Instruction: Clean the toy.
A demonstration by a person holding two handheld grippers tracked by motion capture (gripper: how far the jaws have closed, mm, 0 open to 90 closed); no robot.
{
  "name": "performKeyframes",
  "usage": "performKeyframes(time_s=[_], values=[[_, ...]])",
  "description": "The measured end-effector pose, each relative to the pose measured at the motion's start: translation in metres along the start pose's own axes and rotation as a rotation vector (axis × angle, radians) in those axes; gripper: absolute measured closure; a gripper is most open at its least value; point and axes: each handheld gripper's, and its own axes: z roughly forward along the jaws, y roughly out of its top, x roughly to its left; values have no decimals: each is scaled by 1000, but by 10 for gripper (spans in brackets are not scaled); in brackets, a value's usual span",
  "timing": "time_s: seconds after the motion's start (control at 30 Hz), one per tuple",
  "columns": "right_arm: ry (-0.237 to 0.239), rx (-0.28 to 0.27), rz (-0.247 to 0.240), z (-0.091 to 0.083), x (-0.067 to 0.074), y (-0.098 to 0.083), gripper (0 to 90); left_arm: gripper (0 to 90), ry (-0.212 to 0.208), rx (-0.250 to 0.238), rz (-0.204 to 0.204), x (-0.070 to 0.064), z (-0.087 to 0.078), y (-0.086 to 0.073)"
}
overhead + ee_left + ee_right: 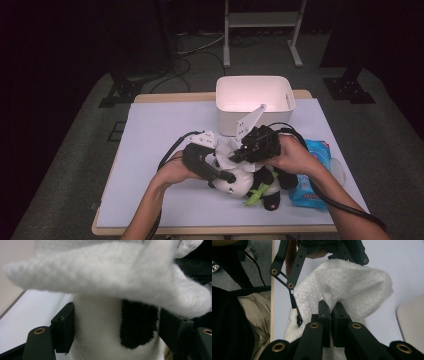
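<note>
A black-and-white plush panda toy (243, 184) lies near the front of the pale lavender table top (150, 145), with a green felt leaf (256, 195) against its belly. The left gripper (225, 176) comes in from the left and has the toy's head between its jaws; in the left gripper view the black pads (65, 327) press into the white fur on either side, a black patch of plush (138, 325) sitting just inside the right-hand pad — so this gripper is clamped on the panda.

The right gripper (239, 155) hovers just above the toy, its jaws pinched tight on a crumpled white paper wipe (347, 287). In the right gripper view the wipe billows upward from between the closed jaws, and the other gripper's black linkage shows beyond it. In the high view the wipe (231, 150) lies draped over the panda's upper side, between the two grippers (it also blurs across the top of the left gripper view).

Just right of the toy, touching the person's right forearm, lies a blue plastic packet of wipes (312, 175). A white rectangular plastic bin (254, 102) stands at the far edge of the table, behind both hands.
</note>
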Motion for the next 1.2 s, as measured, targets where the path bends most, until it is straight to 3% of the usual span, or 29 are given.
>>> performKeyframes(time_s=[0.1,0.33,0.53,0.97,1.2], values=[[-2,16,-1,1,-3,-3,865,246,1,3,-4,1,1,-4],[-14,45,58,-3,-13,-23,865,244,2,17,-1,1,0,-7],[-32,112,110,-5,-17,-45,863,240,-1,10,-18,4,1,-12],[-63,78,160,-33,-13,-76,863,205,-2,23,-87,14,0,-23],[-71,57,180,-41,-4,-93,863,200,8,29,-102,17,-2,-24]])
